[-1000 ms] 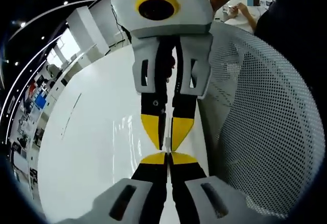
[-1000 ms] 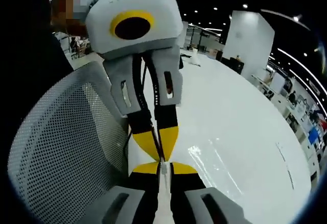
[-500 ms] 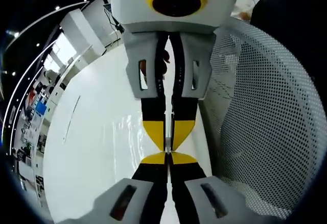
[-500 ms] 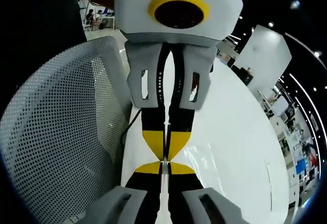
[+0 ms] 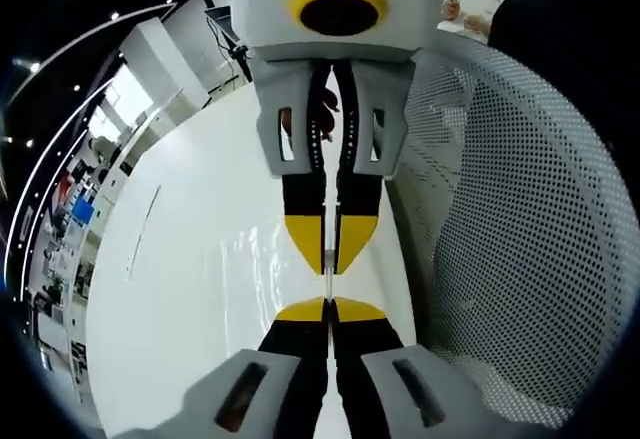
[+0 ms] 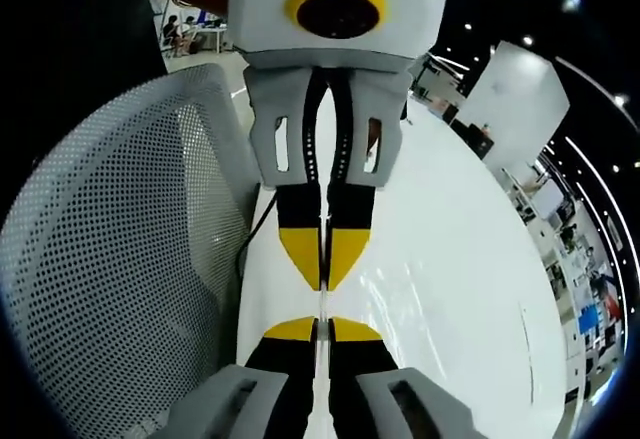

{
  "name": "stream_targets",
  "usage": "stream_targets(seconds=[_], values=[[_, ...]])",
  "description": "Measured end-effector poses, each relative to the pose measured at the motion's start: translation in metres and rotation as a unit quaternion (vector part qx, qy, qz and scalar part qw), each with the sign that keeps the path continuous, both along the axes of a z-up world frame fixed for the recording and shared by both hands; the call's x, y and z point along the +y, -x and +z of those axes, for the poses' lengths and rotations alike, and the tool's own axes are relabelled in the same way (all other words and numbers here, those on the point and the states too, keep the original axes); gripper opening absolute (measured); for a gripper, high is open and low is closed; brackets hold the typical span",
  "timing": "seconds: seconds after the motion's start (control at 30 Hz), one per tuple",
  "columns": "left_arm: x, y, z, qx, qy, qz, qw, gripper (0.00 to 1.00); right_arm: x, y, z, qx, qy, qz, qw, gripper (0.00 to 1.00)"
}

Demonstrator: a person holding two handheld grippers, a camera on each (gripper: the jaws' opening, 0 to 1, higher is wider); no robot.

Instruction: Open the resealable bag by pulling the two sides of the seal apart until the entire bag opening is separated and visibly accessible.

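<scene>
Since half a second ago I've eased the tips apart: in the left gripper view the right gripper [image 5: 327, 259], coming in from 12 o'clock, now shows a sliver of gap to my left gripper [image 5: 327, 309], both closed tight on opposite sides of the clear bag [image 5: 327, 286]. The bag stretches thin between them above the white table [image 5: 200, 289], mesh chair [image 5: 510, 249] at 3 o'clock. I judge the seal only starting to part.

We see a glossy white worktop [image 5: 190, 289] catching reflections, a clear, shiny plastic bag [image 5: 255, 259] lying on it, and a matt white perforated mesh chair back [image 5: 520, 239]. The tongs [image 5: 328, 309] look like smooth plastic.
</scene>
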State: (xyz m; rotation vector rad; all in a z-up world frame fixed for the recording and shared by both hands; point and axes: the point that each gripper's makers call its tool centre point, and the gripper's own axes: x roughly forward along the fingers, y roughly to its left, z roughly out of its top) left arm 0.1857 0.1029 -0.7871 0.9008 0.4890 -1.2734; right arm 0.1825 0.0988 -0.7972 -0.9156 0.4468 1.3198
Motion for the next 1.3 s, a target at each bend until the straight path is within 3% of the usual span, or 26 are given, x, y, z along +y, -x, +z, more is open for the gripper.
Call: stream_targets(seconds=[0.2, 0.43, 0.5, 0.6, 0.9, 1.3], values=[[0.002, -0.001, -0.001, 0.011, 0.009, 0.027, 0.9995, 0.0, -0.003, -0.001, -0.003, -0.005, 0.012, -0.004, 0.9999, 0.0], [0.001, -0.004, -0.002, -0.004, 0.006, 0.028, 0.9996, 0.0, -0.001, -0.005, -0.003, -0.011, 0.026, -0.008, 0.9996, 0.0], [-0.001, -0.003, -0.002, 0.012, 0.008, 0.033, 0.9994, 0.0, 0.003, -0.003, -0.002, -0.008, 0.022, -0.004, 0.9997, 0.0], [-0.004, -0.005, -0.002, 0.001, -0.001, 0.028, 0.9996, 0.01, 0.006, -0.002, -0.001, -0.009, 0.02, 0.0, 0.9998, 0.0], [-0.012, 0.0, -0.003, 0.01, -0.004, 0.022, 0.9997, 0.0, 0.006, 0.002, 0.0, 0.002, 0.014, -0.002, 0.9999, 0.0], [-0.016, 0.001, 0.0, 0.015, 0.02, 0.033, 0.9991, 0.0, -0.001, 0.004, 0.002, 0.02, -0.01, -0.017, 0.9996, 0.0]])
